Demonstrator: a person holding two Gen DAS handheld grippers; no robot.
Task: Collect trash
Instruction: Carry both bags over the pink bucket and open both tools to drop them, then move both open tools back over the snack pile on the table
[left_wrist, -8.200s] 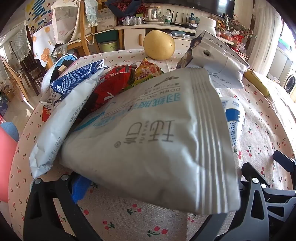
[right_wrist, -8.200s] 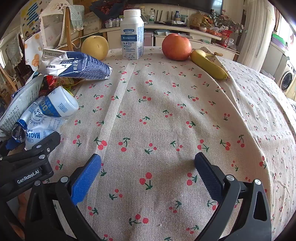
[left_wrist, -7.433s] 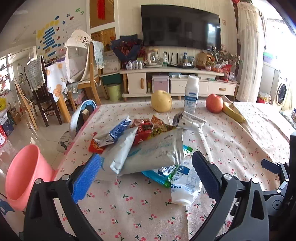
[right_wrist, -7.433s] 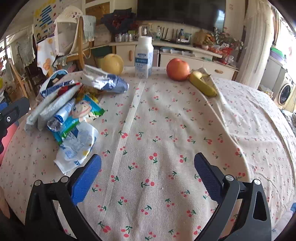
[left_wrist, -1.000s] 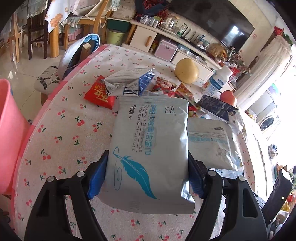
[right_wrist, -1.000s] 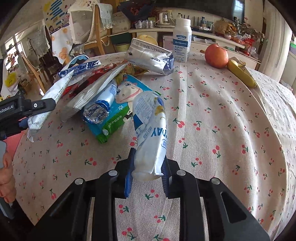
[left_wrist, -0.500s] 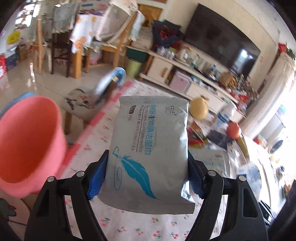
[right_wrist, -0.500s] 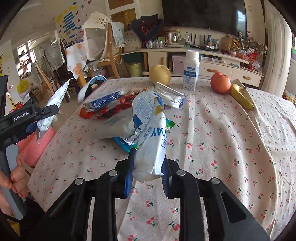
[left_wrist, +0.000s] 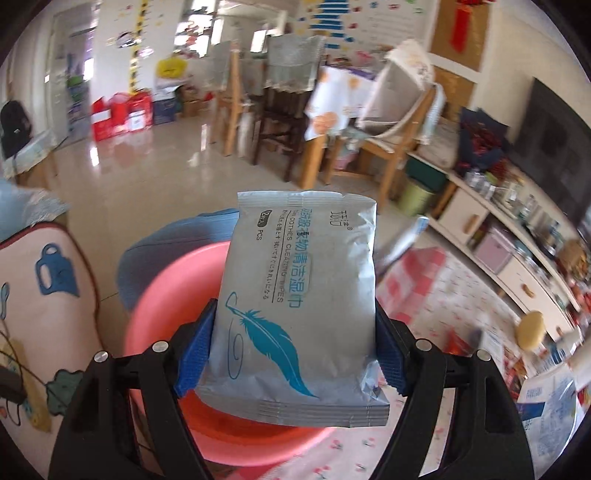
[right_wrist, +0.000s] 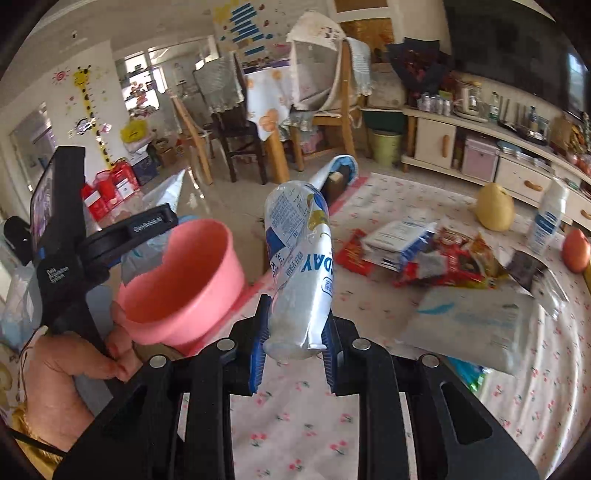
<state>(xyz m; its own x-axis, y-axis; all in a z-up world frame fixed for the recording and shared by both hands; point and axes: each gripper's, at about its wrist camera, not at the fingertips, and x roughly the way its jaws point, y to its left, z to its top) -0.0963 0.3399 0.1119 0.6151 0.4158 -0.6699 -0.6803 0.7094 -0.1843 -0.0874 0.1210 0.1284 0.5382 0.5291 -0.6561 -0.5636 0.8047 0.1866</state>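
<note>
left wrist: left gripper (left_wrist: 295, 354) clamping wipes pack (left_wrist: 299, 295) above pink bin (left_wrist: 162, 295)

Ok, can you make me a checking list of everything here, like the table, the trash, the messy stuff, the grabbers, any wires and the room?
Surface: table under a cherry-print cloth.
Job's things: grey wipes pack in the left gripper, in front of the pink bin; crumpled white wrapper in the right gripper.
Clutter: pile of wrappers still on the table, with a yellow pear, a white bottle and a red apple.
Grippers: both shut on their trash; a hand holds the left one's handle.
Cables: nothing seen.
Surroundings: wooden chairs, a cabinet, shiny floor.
</note>
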